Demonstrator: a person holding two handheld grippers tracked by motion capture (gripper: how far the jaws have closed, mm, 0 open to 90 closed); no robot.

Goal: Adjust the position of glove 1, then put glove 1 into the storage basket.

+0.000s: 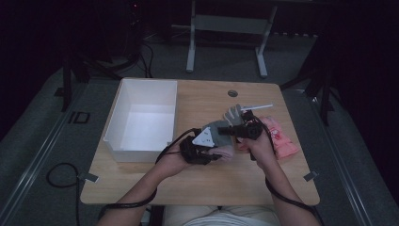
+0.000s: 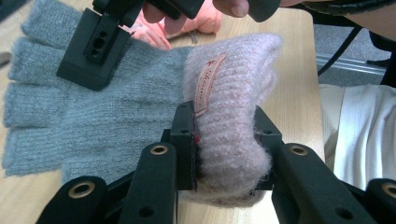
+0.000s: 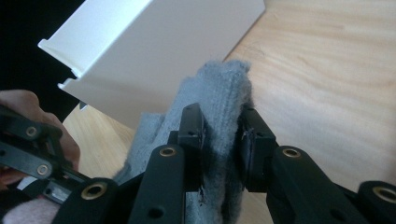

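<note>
A: Status, big to small?

B: Wooden table. White bin on its left half, nothing seen inside it. Pink garment lies at the right edge. Between them, near the table's middle, a grey glove with a fuzzy pink cuff, held up by both tongs.

A: Grip?

B: Left gripper: jaws nearly closed, clamped on the pink cuff, knit bulging around the pads. Right gripper: also narrow, pinching a fold of the grey knit at the glove's finger end. In the high view the left gripper and right gripper sit close together over the table, glove slung between.

A: Step?

B: Looks like a two-point lift, glove off the wood or nearly so; its fingers seem to hang free. My guess: it goes to the bin.

A: Next?

B: Carry both hands left together, keep the span so the glove doesn't sag onto the bin's near wall, clear the rim, then let go inside. Risk: the fuzzy cuff snagging on a pad at release.
</note>
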